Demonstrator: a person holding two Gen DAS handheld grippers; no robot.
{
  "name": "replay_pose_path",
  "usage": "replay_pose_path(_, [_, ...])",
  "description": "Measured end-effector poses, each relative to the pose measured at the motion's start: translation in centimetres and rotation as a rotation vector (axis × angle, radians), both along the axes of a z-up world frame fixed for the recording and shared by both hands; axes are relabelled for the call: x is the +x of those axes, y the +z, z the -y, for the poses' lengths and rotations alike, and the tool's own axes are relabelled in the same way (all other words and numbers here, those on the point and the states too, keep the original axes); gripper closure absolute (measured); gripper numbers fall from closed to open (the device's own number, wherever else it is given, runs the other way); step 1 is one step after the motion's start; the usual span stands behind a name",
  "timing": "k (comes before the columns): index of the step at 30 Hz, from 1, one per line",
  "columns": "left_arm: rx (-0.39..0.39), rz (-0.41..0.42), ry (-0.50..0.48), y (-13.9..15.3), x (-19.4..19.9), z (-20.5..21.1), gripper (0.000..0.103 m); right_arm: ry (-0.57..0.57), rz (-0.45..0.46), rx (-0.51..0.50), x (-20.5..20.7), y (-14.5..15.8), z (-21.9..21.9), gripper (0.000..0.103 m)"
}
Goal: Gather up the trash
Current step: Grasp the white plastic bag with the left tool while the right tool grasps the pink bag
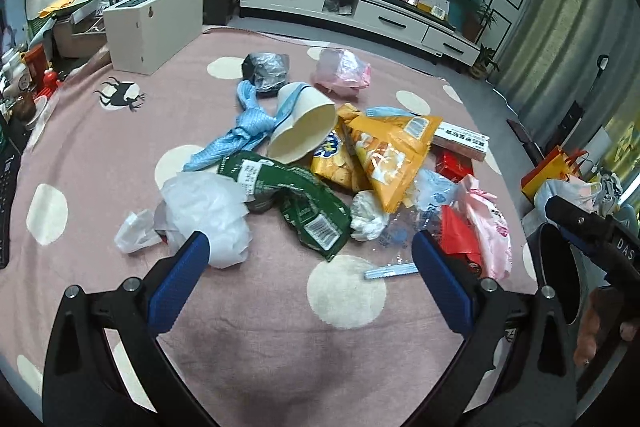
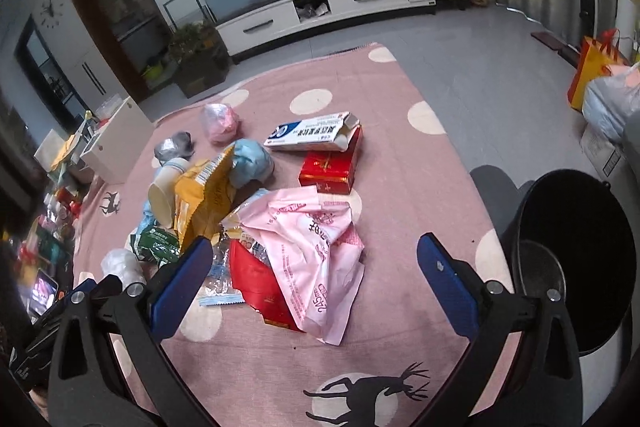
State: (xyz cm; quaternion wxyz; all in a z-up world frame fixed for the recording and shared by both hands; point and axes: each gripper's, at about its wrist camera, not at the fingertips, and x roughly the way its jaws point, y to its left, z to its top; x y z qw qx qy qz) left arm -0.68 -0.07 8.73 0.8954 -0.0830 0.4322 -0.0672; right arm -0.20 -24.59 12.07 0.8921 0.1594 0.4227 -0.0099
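Note:
A heap of trash lies on a pink dotted cloth (image 1: 100, 163). It holds a paper cup (image 1: 304, 125), a green wrapper (image 1: 296, 199), yellow snack bags (image 1: 392, 155), a white plastic bag (image 1: 208, 215), a crumpled tissue (image 1: 368, 215) and a blue cloth (image 1: 248, 127). My left gripper (image 1: 310, 247) is open and empty, just short of the heap. My right gripper (image 2: 314, 255) is open and empty above a pink plastic bag (image 2: 312, 239) and a red wrapper (image 2: 256, 287). A red box (image 2: 330, 169) and a white-blue box (image 2: 312, 133) lie beyond.
A black trash bin (image 2: 576, 247) stands at the cloth's right edge; it also shows in the left wrist view (image 1: 556, 267). A white wooden box (image 1: 152, 27) stands at the far left of the cloth. A pink bag (image 1: 342, 71) and a grey bag (image 1: 266, 69) lie at the heap's far side.

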Motion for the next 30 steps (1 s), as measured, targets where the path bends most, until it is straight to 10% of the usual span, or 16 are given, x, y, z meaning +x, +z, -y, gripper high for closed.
replay_pose_path(15, [-0.147, -0.054, 0.165, -2.1, 1.1, -7.8, 0.020, 0.042, -0.099, 0.102, 2.1, -3.7, -0.6, 0.022])
replay_pose_path(30, [-0.108, -0.131, 0.160, -5.8, 3.9, -6.8, 0.027, 0.040, -0.154, 0.137, 3.4, -6.0, -1.0, 0.033])
